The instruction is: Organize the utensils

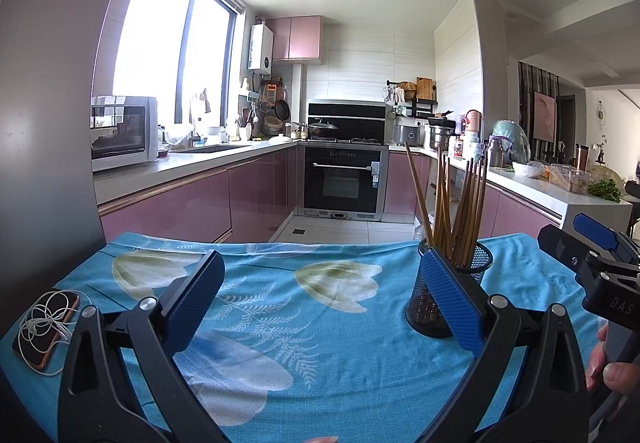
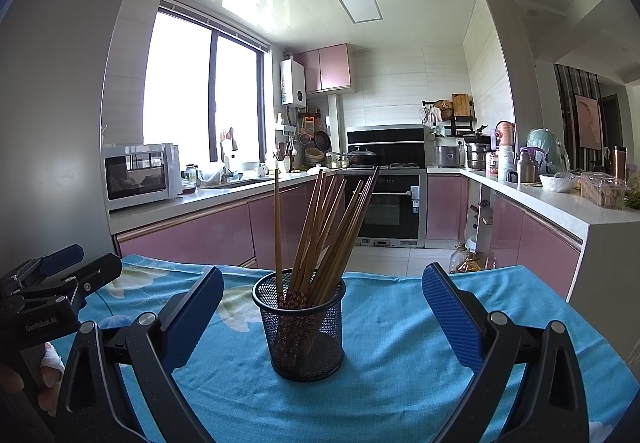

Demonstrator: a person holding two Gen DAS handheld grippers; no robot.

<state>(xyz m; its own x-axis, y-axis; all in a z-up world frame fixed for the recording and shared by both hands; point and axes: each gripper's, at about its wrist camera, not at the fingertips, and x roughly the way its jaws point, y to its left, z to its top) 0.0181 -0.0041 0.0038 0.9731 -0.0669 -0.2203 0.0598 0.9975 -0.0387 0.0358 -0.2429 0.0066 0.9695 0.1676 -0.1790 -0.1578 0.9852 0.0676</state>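
The desk (image 2: 400,383) carries a blue flowered cloth (image 1: 320,343). My right gripper (image 2: 323,317) hovers above it, jaws spread wide and empty, with the black mesh cup (image 2: 306,339) upright between them. My left gripper (image 1: 322,301) is likewise wide open, holding nothing, the cup just beyond its right finger. Wooden chopsticks (image 2: 324,227) stand bundled in the cup. A phone (image 1: 44,331) with white earphones lies at the cloth's left edge.

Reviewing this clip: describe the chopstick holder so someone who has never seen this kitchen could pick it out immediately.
Start at the blue floral tablecloth in the foreground. The black mesh cup stands upright on it, straight ahead of the open right gripper. It alone holds a bundle of brown chopsticks; the phone lies flat, far left.
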